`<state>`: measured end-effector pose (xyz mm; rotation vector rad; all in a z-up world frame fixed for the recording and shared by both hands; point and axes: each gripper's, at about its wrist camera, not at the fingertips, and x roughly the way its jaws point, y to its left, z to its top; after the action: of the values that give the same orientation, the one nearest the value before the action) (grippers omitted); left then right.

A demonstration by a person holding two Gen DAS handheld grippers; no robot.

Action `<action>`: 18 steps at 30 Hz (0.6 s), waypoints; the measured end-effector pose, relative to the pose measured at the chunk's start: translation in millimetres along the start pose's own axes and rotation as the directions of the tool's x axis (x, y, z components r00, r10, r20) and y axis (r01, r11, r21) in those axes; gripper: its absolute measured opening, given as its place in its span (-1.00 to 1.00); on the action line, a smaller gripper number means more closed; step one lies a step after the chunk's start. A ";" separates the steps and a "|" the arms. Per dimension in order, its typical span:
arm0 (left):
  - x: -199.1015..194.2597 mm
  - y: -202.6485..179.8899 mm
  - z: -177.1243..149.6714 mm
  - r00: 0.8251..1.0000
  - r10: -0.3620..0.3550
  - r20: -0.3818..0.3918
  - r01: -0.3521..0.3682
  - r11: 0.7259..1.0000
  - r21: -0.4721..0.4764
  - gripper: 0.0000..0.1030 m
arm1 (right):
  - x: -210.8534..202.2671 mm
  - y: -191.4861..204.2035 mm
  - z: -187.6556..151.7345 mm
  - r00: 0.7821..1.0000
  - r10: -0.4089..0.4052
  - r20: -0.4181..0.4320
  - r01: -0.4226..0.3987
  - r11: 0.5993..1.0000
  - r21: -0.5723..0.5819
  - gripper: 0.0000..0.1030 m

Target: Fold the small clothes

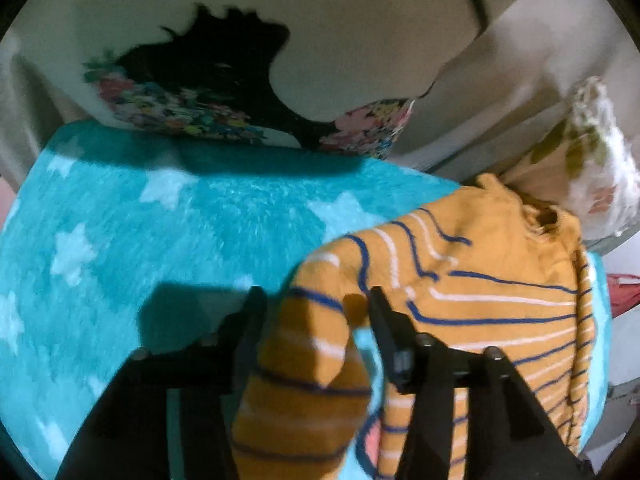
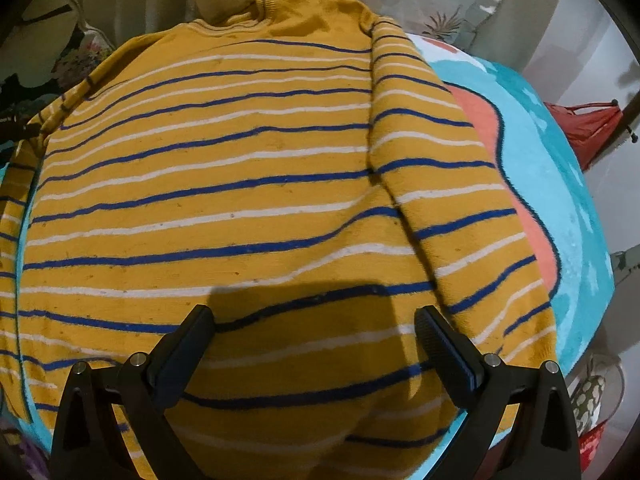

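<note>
A mustard sweater (image 2: 240, 160) with blue and white stripes lies flat on a teal star blanket (image 1: 120, 220), collar toward the far side. Its right sleeve (image 2: 440, 208) lies along the body's edge. In the left wrist view the other sleeve (image 1: 312, 344) lies bent on the blanket between the fingers of my left gripper (image 1: 316, 298). The jaws stand apart, and the pads do not press on the sleeve. My right gripper (image 2: 314, 316) hovers wide open over the lower part of the sweater's body, nothing between its fingers.
A floral cushion (image 1: 180, 108) with a dark patch leans at the blanket's far edge. A pale leaf-print pillow (image 1: 592, 168) lies beyond the collar. A coral shape (image 2: 492, 128) is printed on the blanket. A red bag (image 2: 588, 128) hangs at the right.
</note>
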<state>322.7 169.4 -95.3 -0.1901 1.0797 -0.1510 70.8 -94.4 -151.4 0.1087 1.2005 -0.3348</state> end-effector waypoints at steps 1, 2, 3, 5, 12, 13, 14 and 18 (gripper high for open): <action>-8.5 0.0 -4.7 1.000 -0.006 0.008 0.006 1.000 -0.004 0.11 | 0.0 0.7 0.1 1.000 0.004 0.000 -0.004 1.000 -0.005 0.98; -17.8 0.4 -9.1 1.000 -0.010 0.014 0.010 1.000 -0.007 0.12 | -0.1 0.6 0.4 1.000 0.013 0.003 -0.013 1.000 -0.010 0.98; -30.8 3.2 -18.0 1.000 -0.009 0.024 0.010 1.000 -0.008 0.12 | -0.7 -0.3 1.2 1.000 0.021 0.007 -0.021 1.000 -0.013 0.98; -53.3 3.4 -33.1 0.999 -0.003 0.050 0.004 1.000 -0.008 0.15 | -4.5 -3.6 4.5 0.998 0.052 0.018 -0.051 0.998 -0.032 0.91; -133.6 15.4 -94.9 0.987 0.057 0.148 -0.049 0.997 -0.057 0.55 | -37.8 -100.7 7.8 0.990 0.072 0.120 -0.072 0.997 -0.007 0.88; -135.4 14.6 -101.5 0.987 0.064 0.144 -0.055 0.996 -0.066 0.55 | -32.8 -122.3 5.0 0.992 0.060 0.107 -0.064 0.997 0.033 0.88; -138.9 11.9 -110.7 0.988 0.069 0.138 -0.059 0.995 -0.078 0.55 | -27.8 -137.4 2.0 0.994 0.044 0.097 -0.051 0.997 0.065 0.88; -145.0 -3.4 -142.6 0.994 0.070 0.086 -0.061 0.992 -0.107 0.55 | 5.8 -188.8 -10.3 0.999 0.031 0.017 -0.033 0.986 0.165 0.88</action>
<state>129.1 185.7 -35.3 -0.2528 1.0042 -0.0262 4.7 -271.4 -142.9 0.2689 1.1547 -0.4058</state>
